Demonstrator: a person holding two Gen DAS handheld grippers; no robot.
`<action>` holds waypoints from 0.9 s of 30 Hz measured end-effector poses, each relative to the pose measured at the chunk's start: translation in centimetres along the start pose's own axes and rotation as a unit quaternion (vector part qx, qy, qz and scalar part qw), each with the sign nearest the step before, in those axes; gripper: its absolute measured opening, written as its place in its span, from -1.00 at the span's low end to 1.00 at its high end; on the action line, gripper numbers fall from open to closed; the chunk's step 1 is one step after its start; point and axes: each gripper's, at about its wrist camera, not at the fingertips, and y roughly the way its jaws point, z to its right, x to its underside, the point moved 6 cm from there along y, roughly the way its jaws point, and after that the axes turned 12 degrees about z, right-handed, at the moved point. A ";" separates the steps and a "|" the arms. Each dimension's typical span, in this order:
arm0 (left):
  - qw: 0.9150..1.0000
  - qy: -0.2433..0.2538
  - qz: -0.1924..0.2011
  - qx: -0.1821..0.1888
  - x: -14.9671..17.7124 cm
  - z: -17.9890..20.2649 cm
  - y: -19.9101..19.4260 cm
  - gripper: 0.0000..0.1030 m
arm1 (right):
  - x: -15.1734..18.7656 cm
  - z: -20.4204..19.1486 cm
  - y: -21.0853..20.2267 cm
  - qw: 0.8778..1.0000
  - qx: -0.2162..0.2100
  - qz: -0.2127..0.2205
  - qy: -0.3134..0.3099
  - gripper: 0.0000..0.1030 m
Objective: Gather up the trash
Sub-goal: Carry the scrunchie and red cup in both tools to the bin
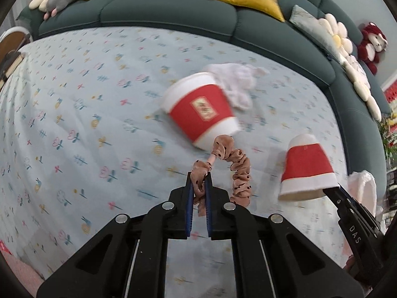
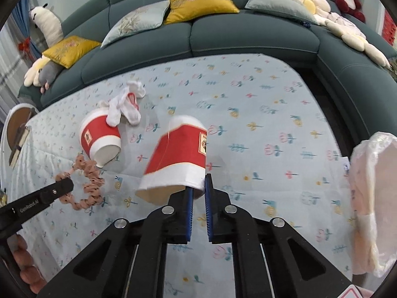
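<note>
The left gripper is clamped on a pink dotted fabric scrunchie, while the right gripper pinches the rim of a red-and-white paper cup, lifted off the flower-printed tablecloth. A second red-and-white paper cup lies on its side toward the table's left edge, touching a crumpled white sock. A bin lined with a translucent plastic bag stands at the right edge, with bare cloth between.

I read "DAS" in white letters on the black right gripper arm, and "GenRobot.AI" on the black left gripper arm. The red-and-white paper cups' labels are too blurred.
</note>
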 end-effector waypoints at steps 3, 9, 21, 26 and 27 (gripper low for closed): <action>1.000 0.015 0.007 0.012 0.1 2.6 -1.2 -0.85 | -0.6 1.3 -2.0 1.000 0.001 0.015 0.010 -0.94; 0.998 0.049 0.020 0.040 0.6 8.3 -3.8 -0.85 | -1.9 4.5 -6.2 0.998 0.009 0.049 0.028 -0.94; 0.987 0.126 0.044 0.090 3.0 19.6 -8.1 -0.85 | -2.5 13.4 -13.9 0.990 0.042 0.107 0.077 -0.94; 0.980 0.157 0.048 0.109 4.6 24.1 -9.5 -0.85 | -1.8 17.6 -16.5 0.986 0.058 0.121 0.100 -0.94; 0.979 0.163 0.048 0.112 4.9 24.9 -9.7 -0.85 | -1.7 18.4 -16.9 0.985 0.063 0.123 0.105 -0.94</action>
